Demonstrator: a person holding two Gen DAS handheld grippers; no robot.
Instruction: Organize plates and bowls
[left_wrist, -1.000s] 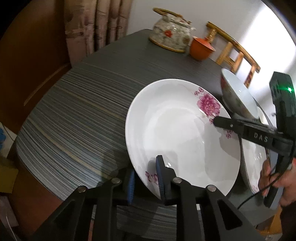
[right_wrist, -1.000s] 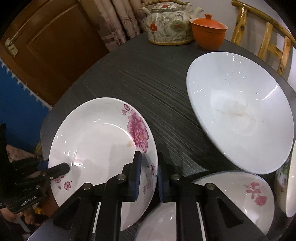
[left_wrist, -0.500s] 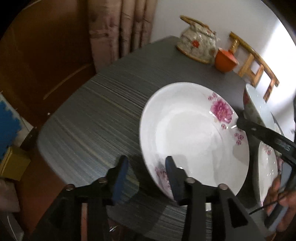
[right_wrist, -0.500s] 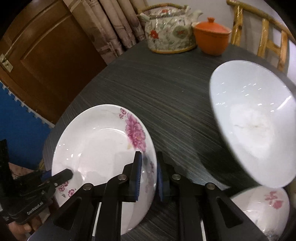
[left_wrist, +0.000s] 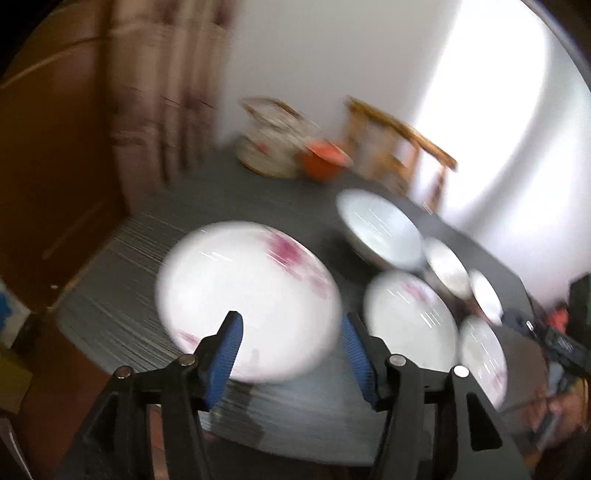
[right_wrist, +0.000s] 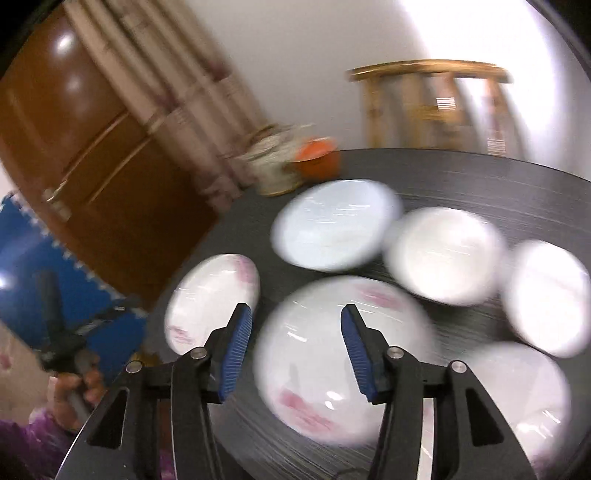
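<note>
Plates and bowls blurred on dark table (left_wrist: 229, 206). Left gripper (left_wrist: 291, 347) spreading, nothing pinched, hanging above floral plate (left_wrist: 243, 302) lying flat near the table's edge. Right gripper (right_wrist: 295, 343) spreading too, empty, over second floral plate (right_wrist: 343, 354). Big white bowl (right_wrist: 332, 225) behind, smaller bowls to its right. Teapot (left_wrist: 269, 147) and orange cup (left_wrist: 325, 158) at far edge

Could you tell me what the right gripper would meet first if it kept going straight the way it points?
Probably the flowered plate lying on the table: it fills the gap between the opening jaws of the right gripper. Blur leaves depth uncertain.
</note>
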